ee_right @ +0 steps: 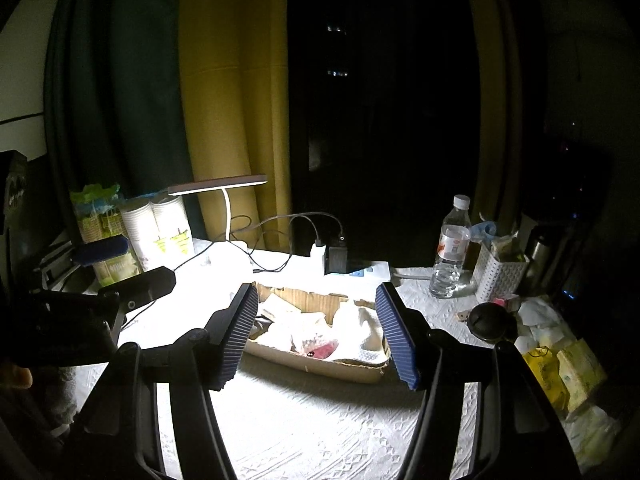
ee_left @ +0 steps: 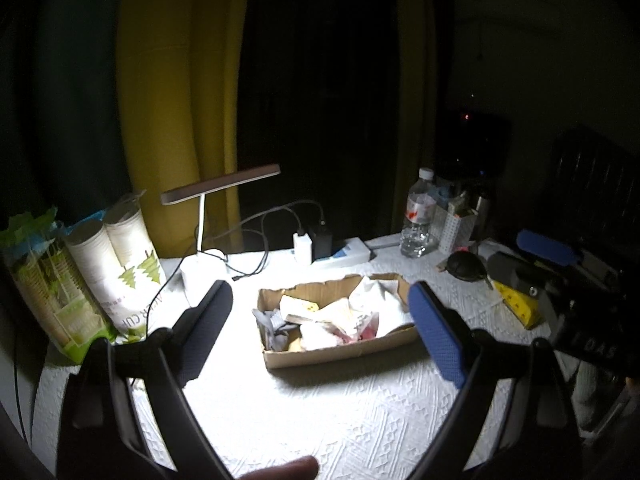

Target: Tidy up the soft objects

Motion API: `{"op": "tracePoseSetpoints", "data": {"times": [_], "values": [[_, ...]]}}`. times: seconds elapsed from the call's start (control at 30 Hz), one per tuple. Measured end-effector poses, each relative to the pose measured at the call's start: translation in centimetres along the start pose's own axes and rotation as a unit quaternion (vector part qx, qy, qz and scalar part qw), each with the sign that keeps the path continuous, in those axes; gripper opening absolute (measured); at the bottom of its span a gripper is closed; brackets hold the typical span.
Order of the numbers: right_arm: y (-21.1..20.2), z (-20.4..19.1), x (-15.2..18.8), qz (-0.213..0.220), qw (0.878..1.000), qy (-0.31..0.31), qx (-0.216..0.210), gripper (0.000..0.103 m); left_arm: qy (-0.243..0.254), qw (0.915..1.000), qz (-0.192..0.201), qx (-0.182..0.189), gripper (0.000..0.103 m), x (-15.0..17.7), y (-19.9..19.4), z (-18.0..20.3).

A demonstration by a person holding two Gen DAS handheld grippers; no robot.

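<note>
A shallow cardboard box sits on the white tablecloth under a desk lamp. It holds several soft things: white cloths, a grey piece and a pink item. The box also shows in the right wrist view. My left gripper is open and empty, its fingers either side of the box, in front of it. My right gripper is open and empty, also framing the box. The right gripper shows at the right edge of the left view.
Paper cup sleeves stand at left. A desk lamp, power strip with chargers and cables lie behind the box. A water bottle, white basket and black round object sit at right. Tissue packs lie far right.
</note>
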State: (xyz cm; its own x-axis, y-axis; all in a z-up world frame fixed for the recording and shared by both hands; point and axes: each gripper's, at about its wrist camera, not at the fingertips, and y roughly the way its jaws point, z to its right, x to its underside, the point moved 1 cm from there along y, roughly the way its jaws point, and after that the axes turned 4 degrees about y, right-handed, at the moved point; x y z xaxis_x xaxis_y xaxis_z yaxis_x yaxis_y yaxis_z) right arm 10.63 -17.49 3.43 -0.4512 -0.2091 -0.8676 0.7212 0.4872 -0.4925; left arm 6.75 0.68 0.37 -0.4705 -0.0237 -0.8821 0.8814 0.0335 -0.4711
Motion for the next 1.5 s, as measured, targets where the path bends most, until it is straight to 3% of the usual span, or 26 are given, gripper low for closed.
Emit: {"op": "tracePoseSetpoints", "data": {"times": [1.5], "values": [[-0.02, -0.17, 0.07, 0.0, 1.0, -0.005, -0.002, 0.065, -0.007, 0.9998, 0.014, -0.009, 0.091, -0.41, -0.21, -0.33]]}}
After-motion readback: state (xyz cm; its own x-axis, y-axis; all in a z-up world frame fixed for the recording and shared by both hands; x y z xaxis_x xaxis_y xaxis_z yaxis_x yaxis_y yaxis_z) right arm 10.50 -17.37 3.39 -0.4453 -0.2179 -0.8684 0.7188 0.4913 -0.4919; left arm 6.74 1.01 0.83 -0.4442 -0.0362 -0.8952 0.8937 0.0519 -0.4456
